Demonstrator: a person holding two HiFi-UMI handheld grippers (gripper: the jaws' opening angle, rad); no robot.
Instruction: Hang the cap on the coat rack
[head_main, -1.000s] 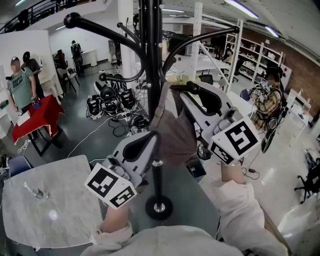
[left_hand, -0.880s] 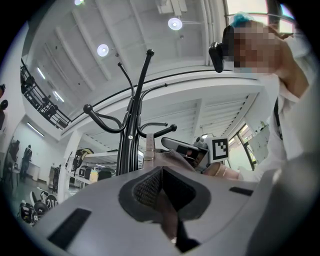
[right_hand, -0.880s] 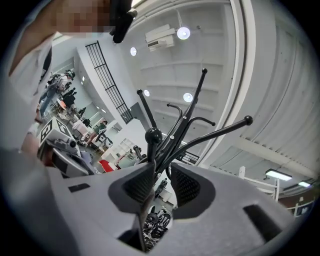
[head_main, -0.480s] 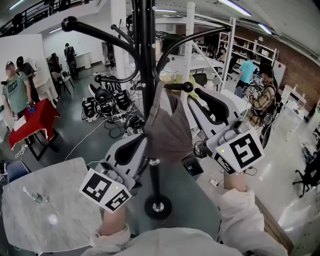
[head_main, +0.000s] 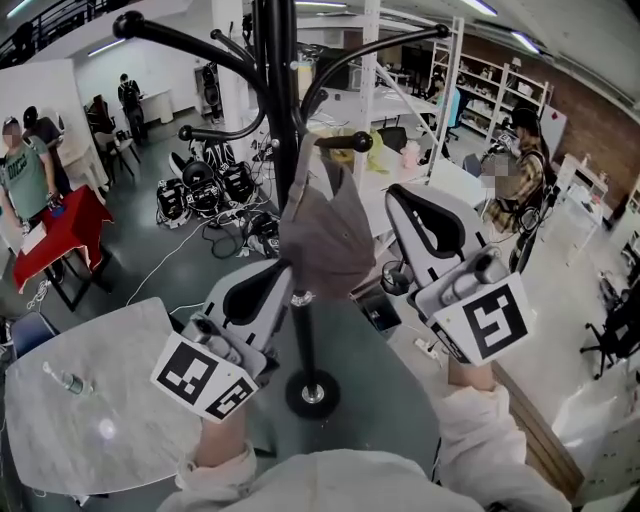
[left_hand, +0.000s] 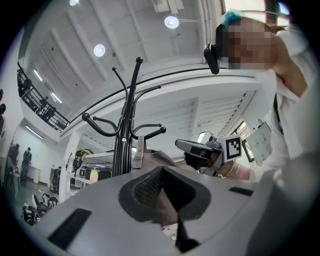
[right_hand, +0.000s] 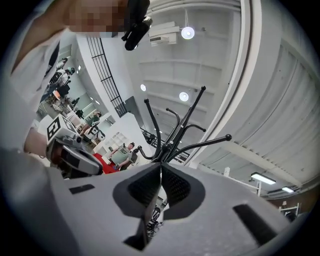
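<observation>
The left claw (head_main: 283, 278) reaches up and forward from low on the person's left, tilted toward the rack (head_main: 280, 100), its tip at the lower edge of the cap (head_main: 325, 235). In the left gripper view the left claw (left_hand: 161, 172) is closed, its pads meeting in a line, and brown cap (left_hand: 160, 157) fabric shows in the gap just under them, so it looks clamped on the cap. The marker cube (head_main: 208, 375) sits at its rear, above the left forearm (head_main: 225, 445).

The right claw (head_main: 400, 195) is raised higher on the right, angled up and leaning left, just beside the cap but apart from it. In the right gripper view the right claw (right_hand: 160, 172) has its pads pressed together with nothing between them. It points up at the rack (right_hand: 172, 135).

The cap hangs by its back strap from a short hook (head_main: 345, 142) on the right of the black pole, its crown drooping beside the pole. The rack's round base (head_main: 312, 393) stands on the grey floor between the two forearms.

At lower left, a marble counter (head_main: 130, 440) carries a small bottle-like thing (head_main: 68, 380) lying on its side.
</observation>
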